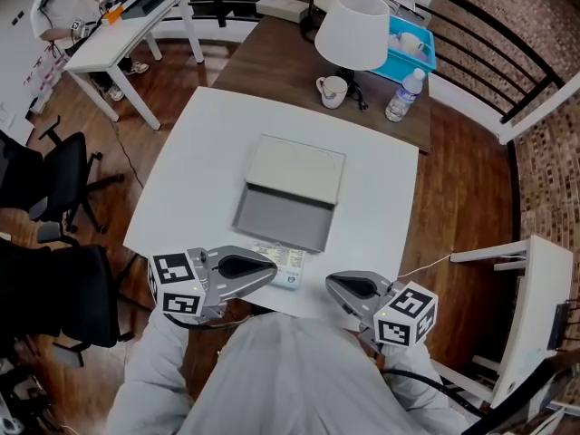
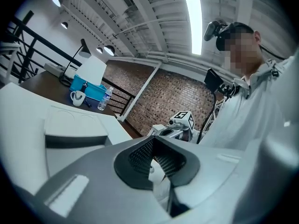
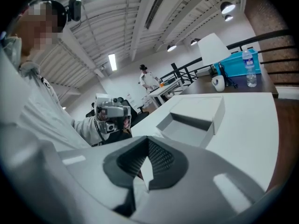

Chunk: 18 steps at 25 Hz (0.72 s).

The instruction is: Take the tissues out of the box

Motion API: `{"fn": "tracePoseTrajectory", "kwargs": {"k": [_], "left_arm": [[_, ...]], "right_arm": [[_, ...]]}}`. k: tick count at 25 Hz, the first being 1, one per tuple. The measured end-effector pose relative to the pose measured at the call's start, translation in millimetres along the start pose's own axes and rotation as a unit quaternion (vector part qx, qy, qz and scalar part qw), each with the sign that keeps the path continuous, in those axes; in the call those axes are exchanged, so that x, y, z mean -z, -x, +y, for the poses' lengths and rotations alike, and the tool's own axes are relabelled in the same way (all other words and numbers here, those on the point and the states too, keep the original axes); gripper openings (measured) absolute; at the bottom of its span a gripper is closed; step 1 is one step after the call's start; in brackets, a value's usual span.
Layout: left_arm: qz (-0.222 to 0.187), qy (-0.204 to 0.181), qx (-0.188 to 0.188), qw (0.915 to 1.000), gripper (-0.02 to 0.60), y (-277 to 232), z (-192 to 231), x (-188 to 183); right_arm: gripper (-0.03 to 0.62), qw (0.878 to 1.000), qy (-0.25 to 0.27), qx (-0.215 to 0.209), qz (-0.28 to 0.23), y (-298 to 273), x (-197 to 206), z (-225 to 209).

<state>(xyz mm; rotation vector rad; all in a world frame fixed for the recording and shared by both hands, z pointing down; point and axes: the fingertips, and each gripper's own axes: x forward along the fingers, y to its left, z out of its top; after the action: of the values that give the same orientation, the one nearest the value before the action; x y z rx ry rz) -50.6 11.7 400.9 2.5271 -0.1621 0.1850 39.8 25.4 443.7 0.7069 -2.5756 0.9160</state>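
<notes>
A grey box (image 1: 283,220) lies in the middle of the white table (image 1: 381,198), its pale lid (image 1: 296,170) slid back off the grey tray. The tray's inside looks bare. A small tissue packet (image 1: 285,265) rests on the table just in front of the box. My left gripper (image 1: 272,273) hovers at the table's near edge, shut and holding nothing, its tip beside the packet. My right gripper (image 1: 329,284) faces it from the right, also shut and holding nothing. The box (image 2: 74,129) shows in the left gripper view, as does the box (image 3: 194,115) in the right gripper view.
Behind the white table a brown table carries a white lamp (image 1: 353,30), a mug (image 1: 333,90), a water bottle (image 1: 403,95) and a blue tray (image 1: 412,48). A white chair (image 1: 535,279) stands to the right, black office chairs (image 1: 54,188) to the left. A person (image 1: 59,7) stands far back.
</notes>
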Motion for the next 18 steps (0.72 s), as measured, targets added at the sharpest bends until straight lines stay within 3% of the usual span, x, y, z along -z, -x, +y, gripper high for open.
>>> {"fn": "tracePoseTrajectory", "kwargs": {"k": [18], "left_arm": [[0.014,-0.008,-0.009,0.9998,0.015,-0.3,7.5,3.5]], "right_arm": [[0.002,1.0,-0.002,0.003,0.007,-2.2,4.0,-2.0]]}}
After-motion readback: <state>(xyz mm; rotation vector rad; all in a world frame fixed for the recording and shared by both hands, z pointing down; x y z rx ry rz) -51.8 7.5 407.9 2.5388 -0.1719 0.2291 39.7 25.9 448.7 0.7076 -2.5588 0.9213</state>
